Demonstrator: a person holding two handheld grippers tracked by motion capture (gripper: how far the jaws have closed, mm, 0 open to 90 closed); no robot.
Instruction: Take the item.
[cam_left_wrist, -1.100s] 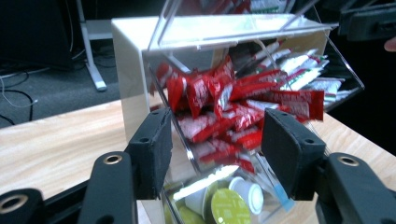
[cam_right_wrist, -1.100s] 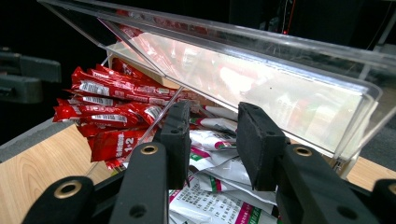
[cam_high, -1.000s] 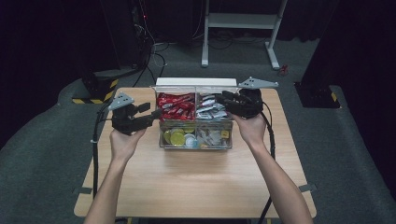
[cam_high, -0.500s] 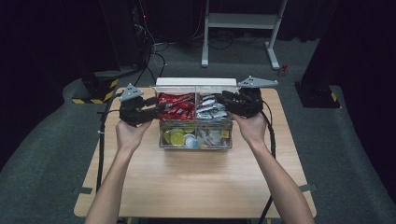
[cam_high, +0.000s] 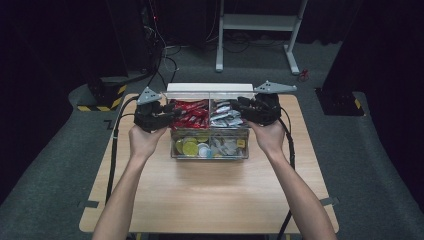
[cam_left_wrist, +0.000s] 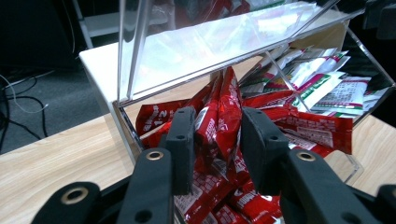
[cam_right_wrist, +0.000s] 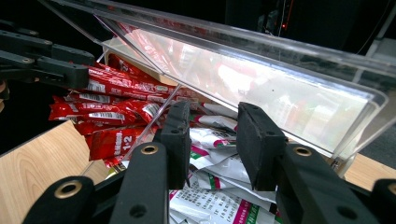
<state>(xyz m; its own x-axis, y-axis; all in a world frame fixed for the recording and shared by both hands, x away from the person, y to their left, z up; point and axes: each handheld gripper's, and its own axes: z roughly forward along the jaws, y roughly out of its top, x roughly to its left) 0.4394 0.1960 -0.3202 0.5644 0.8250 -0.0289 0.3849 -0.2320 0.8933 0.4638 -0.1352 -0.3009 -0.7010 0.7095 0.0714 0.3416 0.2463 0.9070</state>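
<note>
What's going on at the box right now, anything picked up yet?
Nothing is gripped yet. A person holds both grippers over the clear organizer box. The left gripper is open with its jaws either side of a red sachet in the back left compartment. The right gripper is open above the white sachets in the back right compartment.

wooden table (cam_high: 210, 195) — clear compartmented box (cam_high: 210, 150) on top

Clear glossy acrylic box (cam_high: 210, 150), its lid (cam_left_wrist: 219, 42) throwing reflections. Red sachets (cam_left_wrist: 219, 116) are shiny crinkled foil; white sachets (cam_right_wrist: 215, 196) are smooth printed film. Table (cam_high: 210, 200) is pale matt wood-grain laminate. Gripper pads (cam_right_wrist: 254, 140) are matt, finely textured black, on smooth black plastic arms with metal rivets.
</note>
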